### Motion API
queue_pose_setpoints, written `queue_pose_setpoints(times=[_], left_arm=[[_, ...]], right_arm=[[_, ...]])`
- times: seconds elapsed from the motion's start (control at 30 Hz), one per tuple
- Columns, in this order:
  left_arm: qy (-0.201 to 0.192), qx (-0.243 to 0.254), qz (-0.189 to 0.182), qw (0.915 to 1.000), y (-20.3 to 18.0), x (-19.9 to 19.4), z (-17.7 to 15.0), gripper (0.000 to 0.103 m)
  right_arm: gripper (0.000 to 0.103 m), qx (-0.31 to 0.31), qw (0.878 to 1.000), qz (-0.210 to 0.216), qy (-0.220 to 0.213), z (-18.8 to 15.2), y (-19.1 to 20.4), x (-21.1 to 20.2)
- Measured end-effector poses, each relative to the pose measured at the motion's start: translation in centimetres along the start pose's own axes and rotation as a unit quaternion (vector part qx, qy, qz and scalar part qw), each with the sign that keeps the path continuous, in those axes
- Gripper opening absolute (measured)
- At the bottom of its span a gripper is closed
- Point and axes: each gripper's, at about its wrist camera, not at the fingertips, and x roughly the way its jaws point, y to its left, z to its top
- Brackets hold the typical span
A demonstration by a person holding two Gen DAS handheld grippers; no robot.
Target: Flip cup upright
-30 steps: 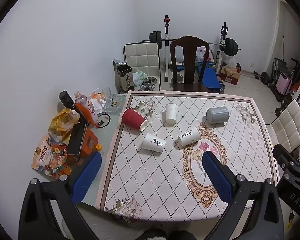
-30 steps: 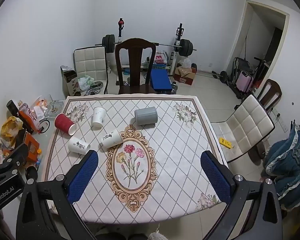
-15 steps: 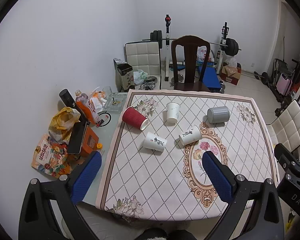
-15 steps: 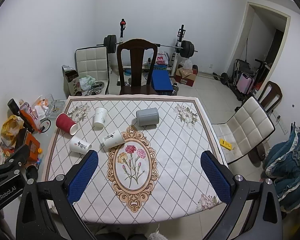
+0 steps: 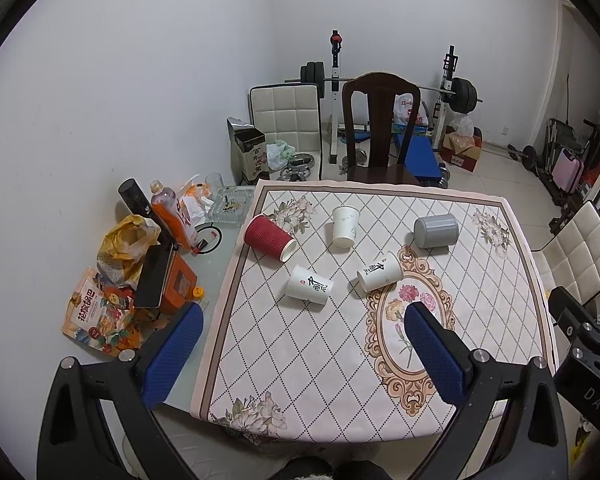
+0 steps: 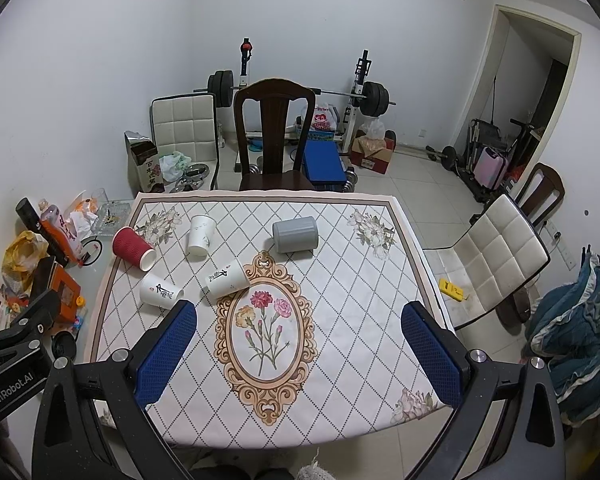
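Several cups lie on their sides on the patterned tablecloth (image 5: 300,360): a red ribbed cup (image 5: 269,237) at the left, a plain white cup (image 5: 344,226), a grey cup (image 5: 436,231), and two white cups with black characters (image 5: 309,289) (image 5: 380,277). The right wrist view shows the same red cup (image 6: 133,247), grey cup (image 6: 295,234) and white cups (image 6: 201,234) (image 6: 160,290) (image 6: 226,278). My left gripper (image 5: 300,340) is open and empty above the table's near edge. My right gripper (image 6: 300,340) is open and empty over the flower medallion.
A dark wooden chair (image 5: 380,128) stands at the far side. Bottles, snack bags and an orange box (image 5: 140,264) clutter the glass strip left of the cloth. A white padded chair (image 6: 496,260) stands to the right. Gym gear (image 6: 300,92) lines the back wall.
Both grippers have drifted slightly back and up; the scene has shifted a little in the frames. The cups have not moved. Both grippers stay open.
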Motion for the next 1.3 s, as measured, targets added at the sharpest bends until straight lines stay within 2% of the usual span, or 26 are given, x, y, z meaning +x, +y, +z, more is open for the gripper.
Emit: queue_pose_setpoints(times=[1.3], left_arm=[[-0.002, -0.003, -0.001, 1.0, 0.24, 0.08, -0.36, 0.103]], right_arm=[[0.103, 0.001, 1.0, 0.003, -0.001, 0.16, 0.43, -0.46]])
